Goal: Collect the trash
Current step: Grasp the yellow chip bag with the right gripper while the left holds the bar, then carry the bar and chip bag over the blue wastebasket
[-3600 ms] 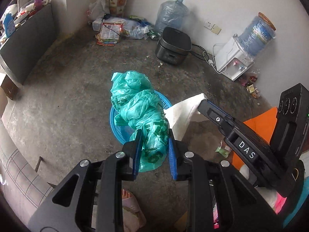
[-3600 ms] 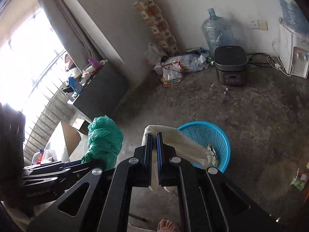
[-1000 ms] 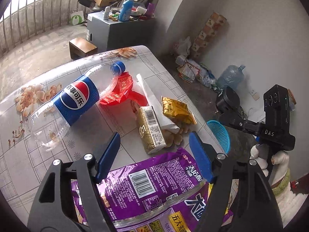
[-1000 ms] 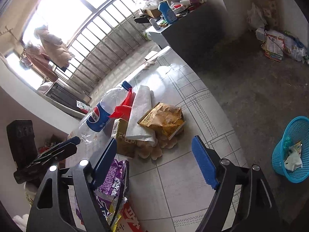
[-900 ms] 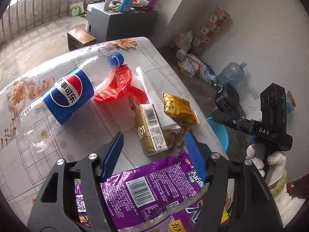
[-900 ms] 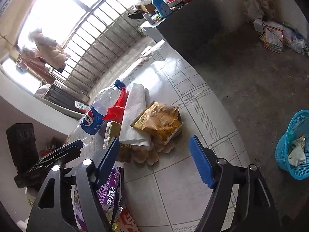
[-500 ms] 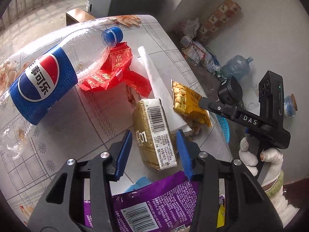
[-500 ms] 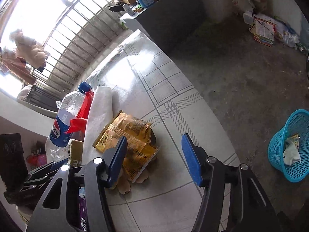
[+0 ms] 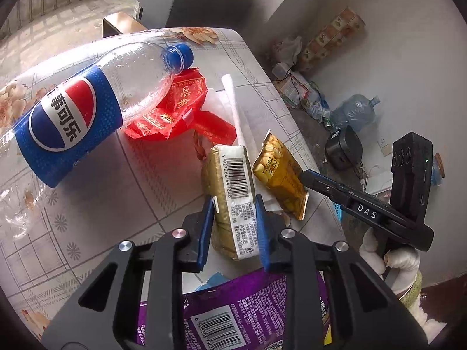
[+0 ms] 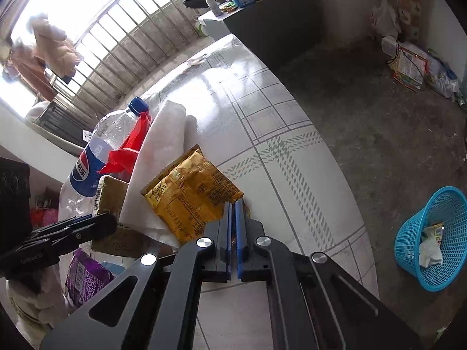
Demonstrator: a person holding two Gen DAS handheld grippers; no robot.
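Note:
Trash lies on the tiled table (image 9: 140, 175). My left gripper (image 9: 233, 204) is shut on a gold packet with a barcode (image 9: 230, 186). My right gripper (image 10: 232, 204) is shut on the near edge of a yellow snack bag (image 10: 189, 195), which also shows in the left wrist view (image 9: 280, 175). An empty Pepsi bottle (image 9: 76, 110), a red wrapper (image 9: 175, 110) and a white foam sheet (image 10: 151, 169) lie beyond. A purple bag (image 9: 242, 312) lies under my left gripper.
A blue basket (image 10: 432, 242) with trash inside stands on the concrete floor to the right of the table. A dark cabinet (image 10: 274, 20) with bottles stands beyond the table. A rice cooker (image 9: 344, 148) and a water jug (image 9: 356, 110) stand by the wall.
Both grippers dropped the green bag and white sheet at the basket, moved to the table open, then closed: the left on the gold packet, the right on the yellow bag.

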